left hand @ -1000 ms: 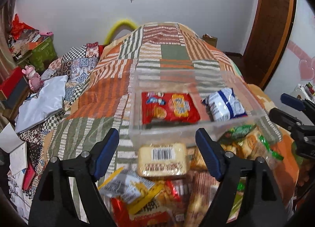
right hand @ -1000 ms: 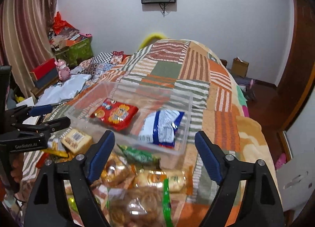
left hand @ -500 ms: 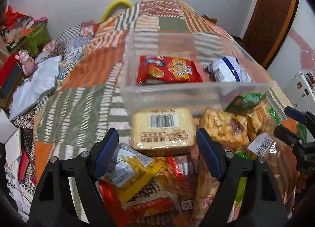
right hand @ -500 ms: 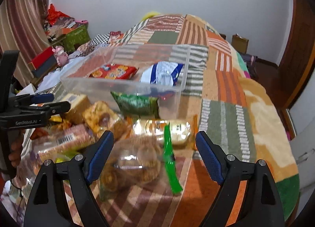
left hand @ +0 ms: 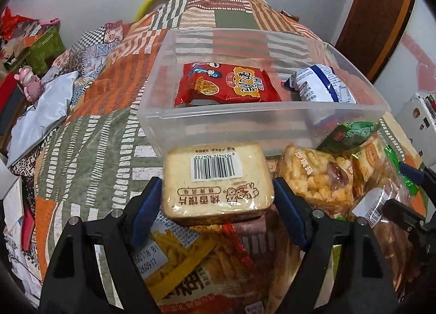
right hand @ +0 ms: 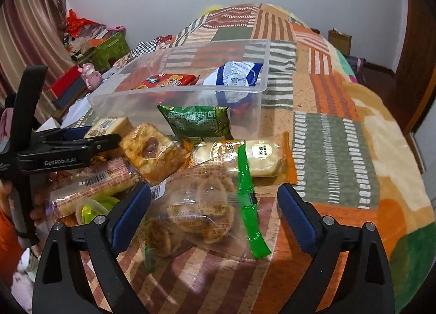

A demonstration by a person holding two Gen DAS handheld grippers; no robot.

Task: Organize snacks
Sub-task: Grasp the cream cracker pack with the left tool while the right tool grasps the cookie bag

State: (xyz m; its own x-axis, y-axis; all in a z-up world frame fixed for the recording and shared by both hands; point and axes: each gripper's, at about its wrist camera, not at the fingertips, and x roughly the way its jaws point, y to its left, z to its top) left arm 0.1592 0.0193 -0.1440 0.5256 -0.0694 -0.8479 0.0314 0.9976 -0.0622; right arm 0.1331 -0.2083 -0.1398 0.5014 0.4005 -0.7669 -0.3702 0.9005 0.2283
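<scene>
A clear plastic bin [left hand: 261, 112] [right hand: 174, 90] sits on the patchwork quilt and holds a red snack pack [left hand: 226, 85] and a blue-and-white pack [left hand: 321, 88]. In front of it lies a heap of snacks. My left gripper [left hand: 218, 210] is open, its blue pads flanking a pack of toasted bread slices [left hand: 218, 177] that tops the heap. My right gripper [right hand: 212, 213] is open and its jaws are opening, with a clear bag of cookies [right hand: 196, 210] and its green strip between them, untouched. A rice-crisp pack [left hand: 316, 180] and a green pack [right hand: 199, 122] lie between the two.
An orange pastry pack [right hand: 245, 158], a long wrapped roll [right hand: 92, 186] and a fries bag [left hand: 190, 259] fill the heap. The quilt [right hand: 338, 150] drops off at the right. Boxes and a pink toy [left hand: 30, 85] crowd the floor on the left. A wooden door [left hand: 376, 14] stands at the right.
Both grippers have come down toward the snack heap. The bread pack now sits between the left pads, the cookie bag between the right ones. The right jaws have spread wider.
</scene>
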